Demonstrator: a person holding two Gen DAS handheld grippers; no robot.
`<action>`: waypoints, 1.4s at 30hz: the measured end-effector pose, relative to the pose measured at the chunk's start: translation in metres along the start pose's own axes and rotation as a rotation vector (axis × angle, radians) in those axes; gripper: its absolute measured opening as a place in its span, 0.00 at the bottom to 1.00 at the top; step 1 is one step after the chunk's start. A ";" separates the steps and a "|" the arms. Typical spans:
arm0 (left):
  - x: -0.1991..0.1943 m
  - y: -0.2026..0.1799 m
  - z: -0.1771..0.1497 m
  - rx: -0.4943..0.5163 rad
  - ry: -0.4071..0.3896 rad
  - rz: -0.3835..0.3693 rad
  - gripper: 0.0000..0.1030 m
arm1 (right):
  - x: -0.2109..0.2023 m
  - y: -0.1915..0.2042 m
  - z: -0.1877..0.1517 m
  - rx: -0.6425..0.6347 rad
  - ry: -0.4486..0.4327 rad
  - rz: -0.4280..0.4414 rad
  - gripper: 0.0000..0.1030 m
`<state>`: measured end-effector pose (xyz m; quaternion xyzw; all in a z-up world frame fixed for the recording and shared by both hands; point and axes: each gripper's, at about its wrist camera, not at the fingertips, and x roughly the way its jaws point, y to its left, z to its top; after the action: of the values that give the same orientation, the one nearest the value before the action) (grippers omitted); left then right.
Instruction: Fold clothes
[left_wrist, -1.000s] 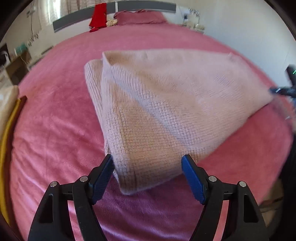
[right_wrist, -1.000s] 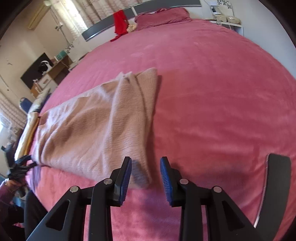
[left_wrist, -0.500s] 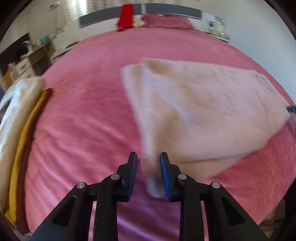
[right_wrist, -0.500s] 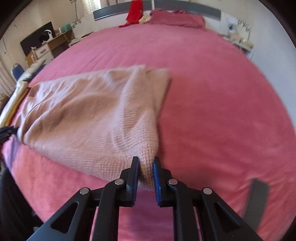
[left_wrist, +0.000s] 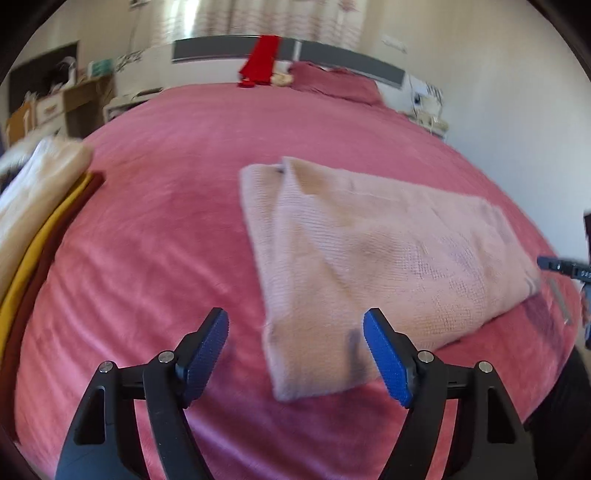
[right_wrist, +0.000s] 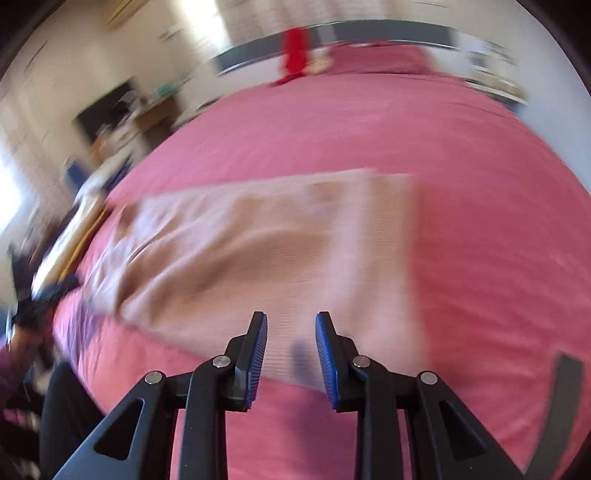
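A beige knitted garment (left_wrist: 369, 251) lies folded in a long strip on the pink bed (left_wrist: 166, 184). My left gripper (left_wrist: 295, 347) hovers over its near left corner, jaws opening wide, the pads touching nothing. In the blurred right wrist view the garment (right_wrist: 258, 251) stretches away to the left. Above its near edge my right gripper (right_wrist: 291, 350) has its jaws opening, with a gap to the cloth on both sides. The right gripper's tip (left_wrist: 565, 267) shows at the strip's far right end in the left wrist view.
A stack of folded clothes (left_wrist: 37, 192), cream over yellow, sits at the bed's left edge. A red garment (left_wrist: 262, 59) hangs on the headboard beside a pink pillow (left_wrist: 332, 79). A desk (left_wrist: 55, 103) stands on the left and a nightstand (left_wrist: 428, 110) on the right.
Half a second ago both grippers were pinched on the garment's near corners. Both have since let go and lifted, and the garment now lies flatter on the bed.
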<state>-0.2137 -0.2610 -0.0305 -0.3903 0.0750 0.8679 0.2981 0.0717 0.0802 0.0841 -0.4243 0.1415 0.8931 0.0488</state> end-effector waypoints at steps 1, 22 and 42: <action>0.003 -0.010 0.003 0.045 0.002 0.021 0.75 | 0.009 0.017 0.003 -0.052 -0.003 -0.002 0.26; 0.053 -0.023 0.082 0.190 0.019 -0.063 0.76 | 0.107 0.127 0.073 -0.079 0.049 0.337 0.23; 0.071 -0.032 0.087 0.340 0.119 0.032 0.07 | 0.131 0.096 0.066 0.024 0.093 0.187 0.24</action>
<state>-0.2872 -0.1704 -0.0192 -0.3837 0.2444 0.8227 0.3408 -0.0800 0.0039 0.0429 -0.4496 0.1933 0.8713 -0.0363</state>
